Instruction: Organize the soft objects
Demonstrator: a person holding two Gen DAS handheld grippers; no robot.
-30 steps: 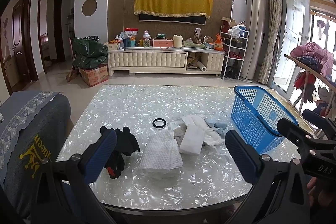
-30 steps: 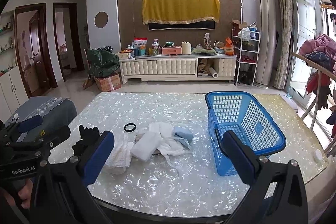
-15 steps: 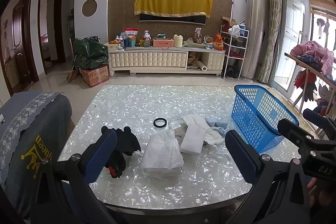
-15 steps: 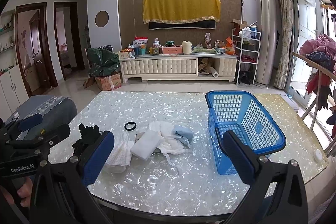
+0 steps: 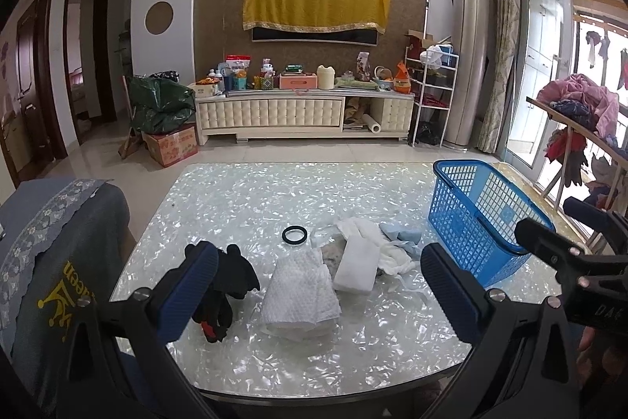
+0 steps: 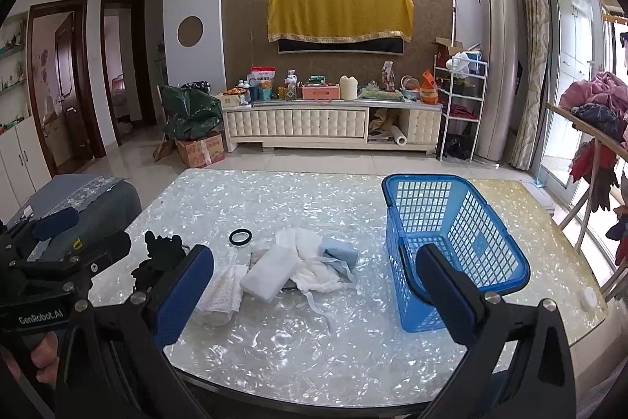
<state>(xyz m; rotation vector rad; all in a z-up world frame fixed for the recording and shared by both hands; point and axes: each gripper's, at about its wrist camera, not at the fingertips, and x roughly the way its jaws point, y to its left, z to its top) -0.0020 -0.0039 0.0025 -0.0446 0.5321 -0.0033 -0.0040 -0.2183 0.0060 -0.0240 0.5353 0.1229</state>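
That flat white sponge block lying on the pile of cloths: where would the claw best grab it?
Probably across its short width, near the end closest to the camera. The flat white rectangular sponge block lies tilted on the crumpled white cloth, its near end raised off the pearly table. The open right claw could come down from above, pads on the long sides.

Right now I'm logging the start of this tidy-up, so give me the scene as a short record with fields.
surface: shiny table
container: blue basket, upright on the right side of the table, nothing visible inside
pile: white towel, white sponge, white cloth, blue sponge, all left of the basket
far left item: black gloves
hard item: black ring, behind the pile
left tool: open, holding nothing
right tool: open, holding nothing
progress: no soft item in the basket yet
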